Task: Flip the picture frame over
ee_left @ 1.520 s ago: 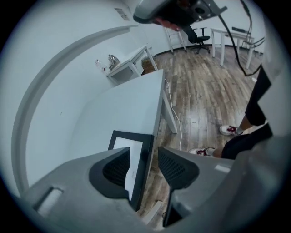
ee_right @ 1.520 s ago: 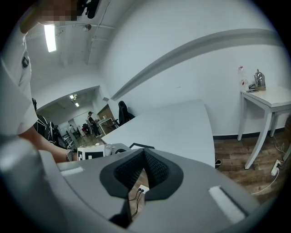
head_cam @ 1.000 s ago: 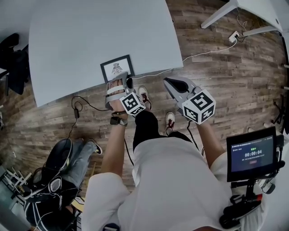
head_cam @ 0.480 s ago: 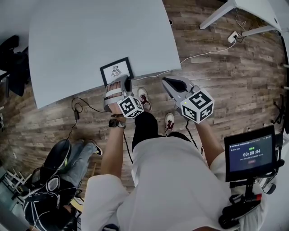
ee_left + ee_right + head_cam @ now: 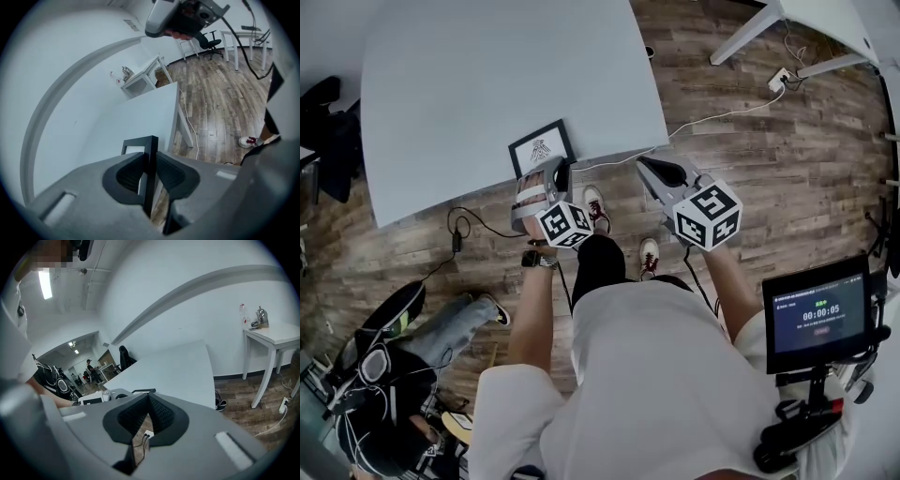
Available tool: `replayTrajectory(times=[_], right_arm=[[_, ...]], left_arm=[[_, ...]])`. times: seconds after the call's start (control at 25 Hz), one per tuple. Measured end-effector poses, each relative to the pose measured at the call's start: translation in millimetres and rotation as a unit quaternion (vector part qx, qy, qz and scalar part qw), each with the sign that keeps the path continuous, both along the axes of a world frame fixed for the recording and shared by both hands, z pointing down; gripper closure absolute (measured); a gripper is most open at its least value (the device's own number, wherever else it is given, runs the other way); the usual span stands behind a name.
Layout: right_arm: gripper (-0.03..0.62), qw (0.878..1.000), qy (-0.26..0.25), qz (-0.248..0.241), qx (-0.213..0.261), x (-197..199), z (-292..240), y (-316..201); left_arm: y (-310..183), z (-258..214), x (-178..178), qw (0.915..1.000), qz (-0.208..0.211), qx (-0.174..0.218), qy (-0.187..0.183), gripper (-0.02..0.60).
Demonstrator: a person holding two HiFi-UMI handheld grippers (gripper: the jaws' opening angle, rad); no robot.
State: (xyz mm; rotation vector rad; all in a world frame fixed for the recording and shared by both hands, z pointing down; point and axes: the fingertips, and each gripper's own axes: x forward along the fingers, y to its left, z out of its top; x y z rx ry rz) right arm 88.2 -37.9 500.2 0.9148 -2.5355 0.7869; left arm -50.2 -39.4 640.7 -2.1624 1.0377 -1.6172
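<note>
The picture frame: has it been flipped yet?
Only starting. Done: the left gripper is at the picture frame on the table edge. In hand: its jaws have just been closing and now pinch the frame's black rim. Left: the flip itself; its printed side faces up. The right gripper is shut and empty.

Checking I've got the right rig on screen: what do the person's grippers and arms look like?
The left gripper and right gripper are grey moulded shells with dark ribbed pads. Each carries a white cube printed with black square markers. The person wears a white short-sleeved shirt and a watch on the left wrist.
</note>
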Motion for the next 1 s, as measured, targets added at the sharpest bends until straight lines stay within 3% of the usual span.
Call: replayTrajectory(times=[0.28, 0.52, 0.72, 0.88, 1.0], right_arm=[[0.592, 1.000, 0.002, -0.004, 0.018, -9.9, -19.6, 4.0], [0.592, 1.000, 0.000, -0.003, 0.030, -26.3, -32.8, -0.8], [0.592, 1.000, 0.002, 0.000, 0.031, -44.1, -41.9, -21.8], [0.592, 0.999, 0.009, -0.001, 0.034, -56.1, -45.7, -40.0], [0.592, 0.999, 0.009, 0.004, 0.039, -59.1, -48.8, -48.0]], left_arm=[[-2.8, -30.0, -15.0, 0.9963, -0.041, 0.033, 0.068, 0.500], [-8.0, -41.3, -26.4, 0.9899, -0.070, 0.035, 0.118, 0.503], [-34.8, -62.9, -46.0, 0.9695, -0.124, 0.037, 0.208, 0.503], [-52.9, -71.5, -62.7, 0.9580, -0.141, 0.038, 0.247, 0.503], [-59.2, -77.0, -73.4, 0.9421, -0.168, 0.040, 0.288, 0.503]])
